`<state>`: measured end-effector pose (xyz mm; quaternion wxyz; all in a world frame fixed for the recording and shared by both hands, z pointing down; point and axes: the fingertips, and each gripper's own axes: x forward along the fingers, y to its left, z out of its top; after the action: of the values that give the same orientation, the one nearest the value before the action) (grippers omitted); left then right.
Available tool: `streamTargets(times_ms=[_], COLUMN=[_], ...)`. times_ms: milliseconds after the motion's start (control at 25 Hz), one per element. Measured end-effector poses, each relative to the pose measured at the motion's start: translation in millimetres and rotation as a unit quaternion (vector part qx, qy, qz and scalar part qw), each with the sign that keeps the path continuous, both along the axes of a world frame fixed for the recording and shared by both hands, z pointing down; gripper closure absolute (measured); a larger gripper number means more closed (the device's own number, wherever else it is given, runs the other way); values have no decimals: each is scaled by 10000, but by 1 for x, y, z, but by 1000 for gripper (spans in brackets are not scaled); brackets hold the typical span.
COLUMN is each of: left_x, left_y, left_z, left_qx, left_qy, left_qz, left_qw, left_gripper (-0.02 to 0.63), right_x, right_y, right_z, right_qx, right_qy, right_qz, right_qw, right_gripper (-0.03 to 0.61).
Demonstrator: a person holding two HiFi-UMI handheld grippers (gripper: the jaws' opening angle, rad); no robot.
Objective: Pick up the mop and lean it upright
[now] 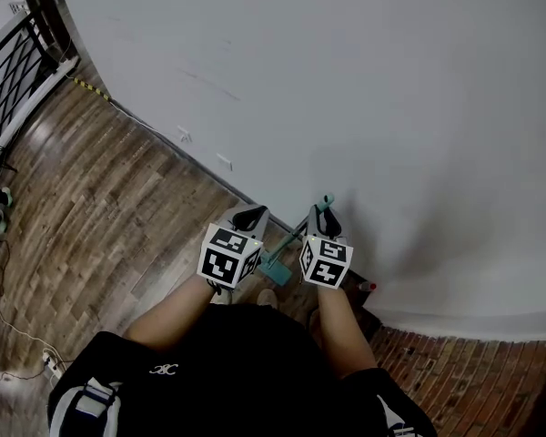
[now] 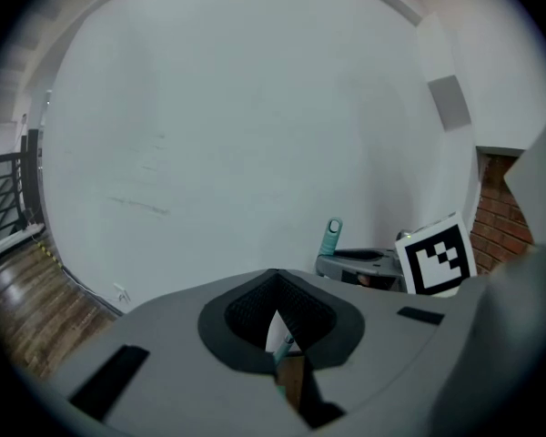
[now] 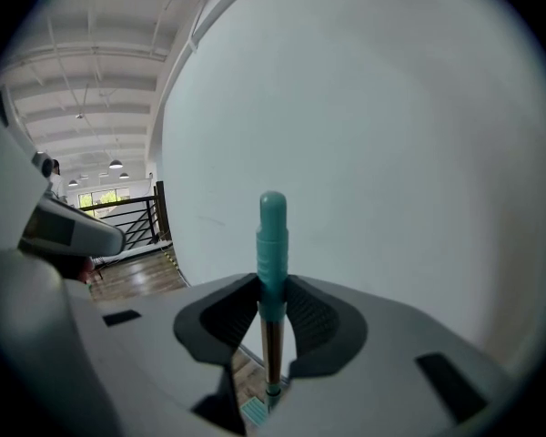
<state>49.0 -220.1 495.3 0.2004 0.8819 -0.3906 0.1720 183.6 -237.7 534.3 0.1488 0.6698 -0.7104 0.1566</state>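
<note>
The mop (image 1: 296,237) stands nearly upright close to the white wall, its teal grip (image 1: 326,202) at the top and its teal head (image 1: 275,267) on the floor. My right gripper (image 1: 326,218) is shut on the handle just below the teal grip (image 3: 272,244), with the pole running down between the pads (image 3: 311,321). To the left of the pole, apart from it, is my left gripper (image 1: 250,217). In its own view the left gripper (image 2: 278,326) shows a narrow gap with nothing pressed between the pads; the mop's top (image 2: 332,237) shows to the right.
A white wall (image 1: 346,80) curves right in front of me, with small outlets (image 1: 184,136) low on it. The wooden floor (image 1: 100,208) stretches to the left up to a black railing (image 1: 9,71). Cables (image 1: 0,308) lie at far left, brick paving (image 1: 473,371) at lower right.
</note>
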Motion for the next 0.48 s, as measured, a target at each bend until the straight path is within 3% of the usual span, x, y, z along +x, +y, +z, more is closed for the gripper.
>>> streamTargets(times_ms=[480], left_x=[-16], left_y=[-2], left_z=[2], left_qx=[6], left_qy=[-93], left_qz=[-244], left_qw=[9997], left_gripper=[617], right_x=[43], right_y=[-78], right_z=[13], right_qx=[-164], right_qy=[-50], right_qz=[346], right_qw=[9993], right_gripper=[469])
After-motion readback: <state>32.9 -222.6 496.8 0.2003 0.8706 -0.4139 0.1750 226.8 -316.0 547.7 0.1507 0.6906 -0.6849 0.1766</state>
